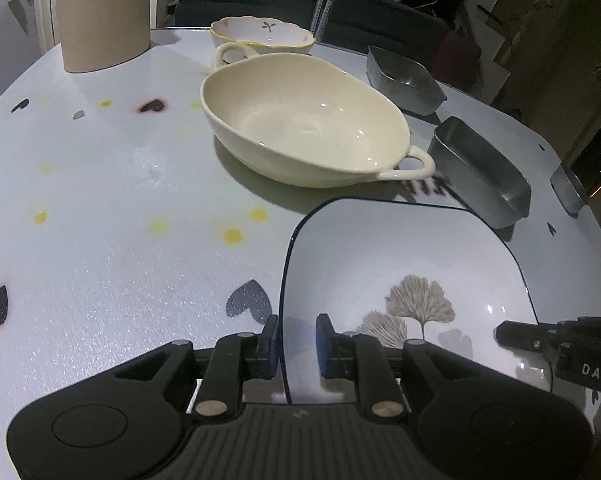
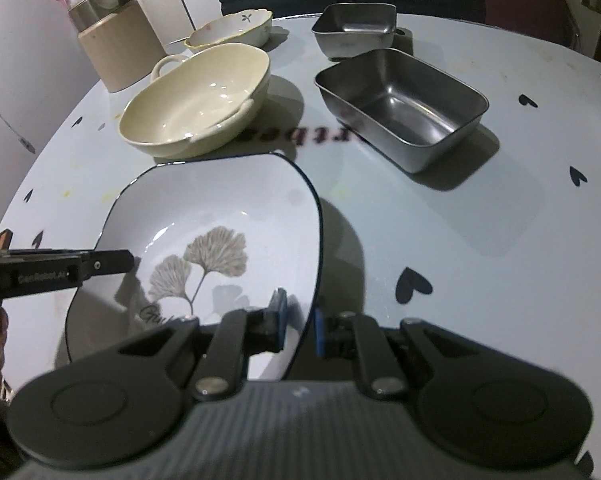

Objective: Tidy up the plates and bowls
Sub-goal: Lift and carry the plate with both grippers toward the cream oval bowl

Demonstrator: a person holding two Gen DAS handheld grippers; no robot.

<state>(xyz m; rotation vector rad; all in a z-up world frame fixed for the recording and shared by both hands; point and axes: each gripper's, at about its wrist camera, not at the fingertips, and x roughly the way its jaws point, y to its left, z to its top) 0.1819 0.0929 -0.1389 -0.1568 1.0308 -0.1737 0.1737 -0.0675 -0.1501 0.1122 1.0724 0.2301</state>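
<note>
While glossy, the squarish ceramic plate bears ginkgo leaves.

The right tongs, seen from the left wrist view, carry white letters "DAS" on their black body. The square plate bears dark script starting "Gu", remainder hidden. Blurred lettering printed on the table is unreadable.

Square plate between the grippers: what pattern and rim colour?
White square plate with beige ginkgo leaves and a dark blue rim; clearest in the right wrist view.
</note>
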